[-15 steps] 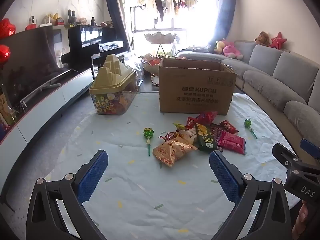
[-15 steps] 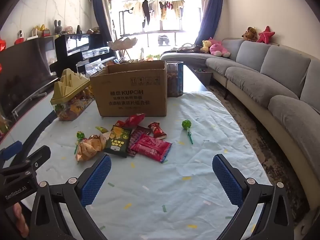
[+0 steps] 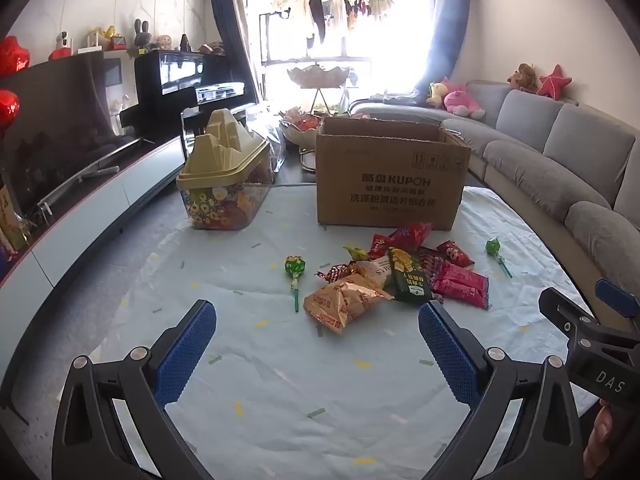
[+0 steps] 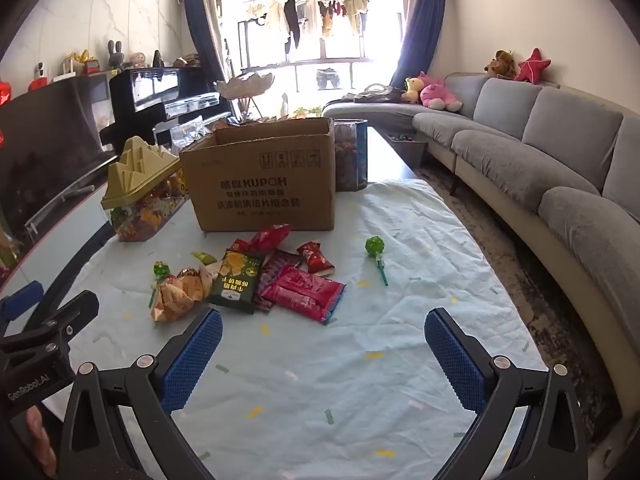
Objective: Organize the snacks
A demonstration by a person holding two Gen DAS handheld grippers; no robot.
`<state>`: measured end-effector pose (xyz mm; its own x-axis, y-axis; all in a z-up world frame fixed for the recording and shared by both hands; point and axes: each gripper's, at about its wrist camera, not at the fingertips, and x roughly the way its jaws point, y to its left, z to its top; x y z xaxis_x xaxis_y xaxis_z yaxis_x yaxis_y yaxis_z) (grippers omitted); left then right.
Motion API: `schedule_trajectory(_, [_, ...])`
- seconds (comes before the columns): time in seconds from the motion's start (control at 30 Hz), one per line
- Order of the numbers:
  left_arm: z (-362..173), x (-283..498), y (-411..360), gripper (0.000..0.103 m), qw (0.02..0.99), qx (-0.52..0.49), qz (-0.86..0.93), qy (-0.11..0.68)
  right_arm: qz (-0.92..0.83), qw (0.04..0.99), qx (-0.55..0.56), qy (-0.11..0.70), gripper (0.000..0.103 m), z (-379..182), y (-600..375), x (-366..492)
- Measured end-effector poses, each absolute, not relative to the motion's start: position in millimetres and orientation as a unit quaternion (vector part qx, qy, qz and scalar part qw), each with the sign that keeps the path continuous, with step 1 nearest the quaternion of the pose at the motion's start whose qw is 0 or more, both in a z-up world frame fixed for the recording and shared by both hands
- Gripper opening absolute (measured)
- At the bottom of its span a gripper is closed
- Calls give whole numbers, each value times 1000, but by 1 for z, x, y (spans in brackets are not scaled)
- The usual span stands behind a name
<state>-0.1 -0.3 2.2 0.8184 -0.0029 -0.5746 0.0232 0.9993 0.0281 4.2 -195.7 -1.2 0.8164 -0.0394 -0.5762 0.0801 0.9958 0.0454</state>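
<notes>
Crinkly foil and plastic film make up nearly everything in the snack pile (image 3: 396, 276), which lies on the pale blue cloth of the table (image 3: 320, 400) just in front of the open cardboard box (image 3: 390, 184). Both tools hover short of it: the left gripper (image 3: 318, 352) has its blue fingers (image 3: 188, 344) spread as wide as they go with nothing between them, and the right gripper (image 4: 324, 356) stands just as wide and just as empty.

These things should weigh next to nothing. The orange bag (image 3: 344, 304), nearest the left gripper, looks puffed with air, so it will squash and may skid on the cloth; I would pinch it across a crimped end seam instead of the belly, since whatever is inside could crush. The dark green packet (image 4: 236, 280) and the pink packet (image 4: 304, 292) lie flat and overlap their neighbours, so an exposed edge is the place to take hold, lifting gently so the rest is not dragged along. Small red wrappers sit behind them, slick and easy to lose.

Two lollipops lie apart from the heap, one to its left (image 3: 295, 268) and one to its right (image 4: 375, 247). Their heads look hard and round, their sticks thin; grip the head, squarely.

A clear tub with a gold lid (image 3: 224, 184) stands left of the box, apparently already full.
</notes>
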Motion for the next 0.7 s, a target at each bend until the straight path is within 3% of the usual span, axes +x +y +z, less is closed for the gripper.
schedule_trajectory(0.7, [3,-1,0,103,954,11,-6,299,-31,952,34,301,103,-2,-193,7])
